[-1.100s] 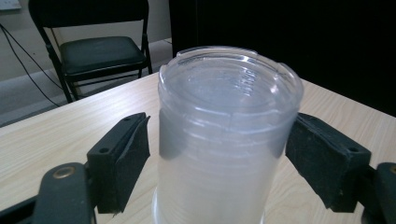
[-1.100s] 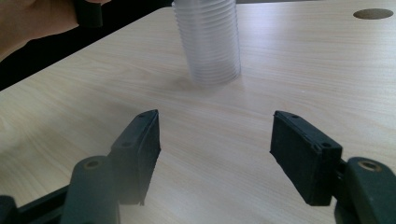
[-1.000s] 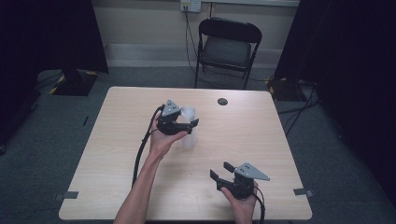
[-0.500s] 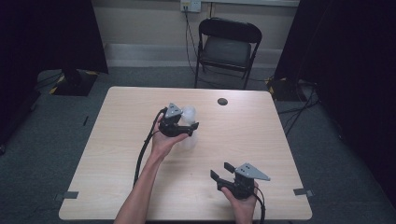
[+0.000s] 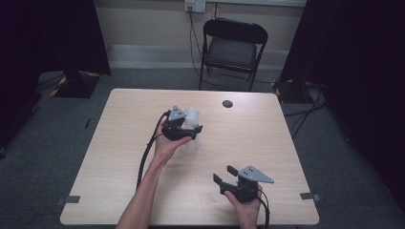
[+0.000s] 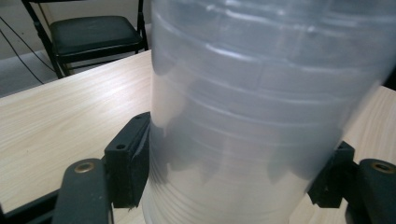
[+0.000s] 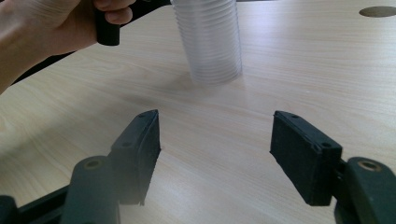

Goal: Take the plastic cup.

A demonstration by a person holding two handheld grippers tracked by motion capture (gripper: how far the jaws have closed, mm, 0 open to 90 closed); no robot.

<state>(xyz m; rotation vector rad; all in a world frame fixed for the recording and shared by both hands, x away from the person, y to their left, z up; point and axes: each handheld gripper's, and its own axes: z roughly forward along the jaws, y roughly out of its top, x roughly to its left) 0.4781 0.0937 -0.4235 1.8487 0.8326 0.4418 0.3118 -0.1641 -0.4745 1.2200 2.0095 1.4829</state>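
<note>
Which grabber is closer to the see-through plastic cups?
The left. The left gripper has its jaws on either side of the stack of clear cups, gripping it. The right gripper sits open near the table's front edge, well apart from the stack.

Light wood table, dark round disc — perhaps a grommet — near far edge

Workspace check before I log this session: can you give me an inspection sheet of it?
Surface: light wood table, bare apart from a dark round disc near the far edge.
Job's things: stack of clear plastic cups, upright.
Clutter: nothing seen.
Grippers: left tool shut on the cup stack; right tool open, holding nothing.
Cables: one trails from each tool; more lie on the floor.
Surroundings: black folding chair, wall outlet, dark curtains.
</note>
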